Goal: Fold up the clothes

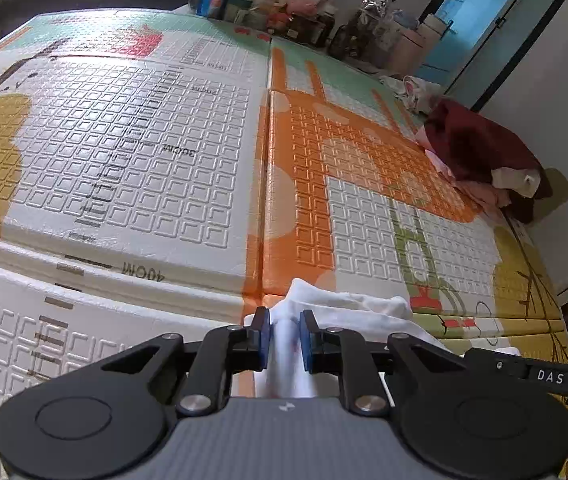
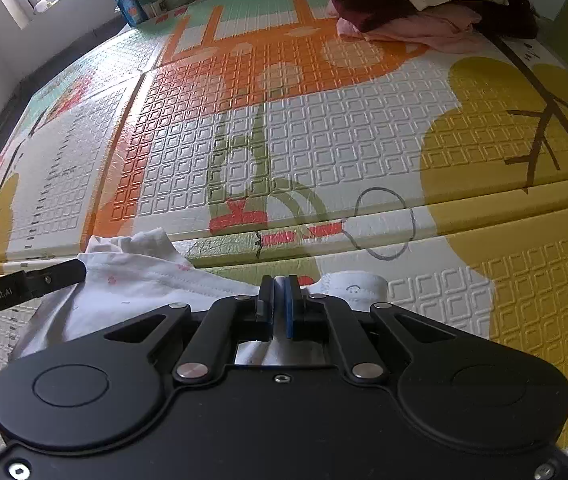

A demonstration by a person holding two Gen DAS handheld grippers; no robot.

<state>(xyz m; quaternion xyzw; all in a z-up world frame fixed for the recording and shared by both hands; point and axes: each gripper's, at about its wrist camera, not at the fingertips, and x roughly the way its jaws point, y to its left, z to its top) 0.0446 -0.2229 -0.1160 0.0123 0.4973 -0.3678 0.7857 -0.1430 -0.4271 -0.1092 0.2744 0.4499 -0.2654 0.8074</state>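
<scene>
Left gripper: the black two-finger left gripper with blue pads clamps a bunched fold of the white cotton garment with small pink print at 6 o'clock in the left wrist view; cloth fills the narrow gap between its pads
Right gripper: the black right gripper with blue pads sits nearly closed at 6 o'clock in the right wrist view; white cloth lies just behind and beneath its fingers, though whether any is pinched cannot be told
Garment: the white cotton garment lies crumpled on the near edge of the mat, spread between the two tools; its ribbed cuff or collar shows just to 3 o'clock of the right fingers
Mat: the embossed foam play mat in orange, white, yellow and mint panels covers the surface under both tools
Pile: a heap of dark red, pink and cream clothes rests at 2 o'clock in the left view, well apart from the white garment
Clutter: boxes, bags and packets line the mat's far edge at 12 o'clock
Door: a blue-panelled door stands at 1 o'clock
</scene>
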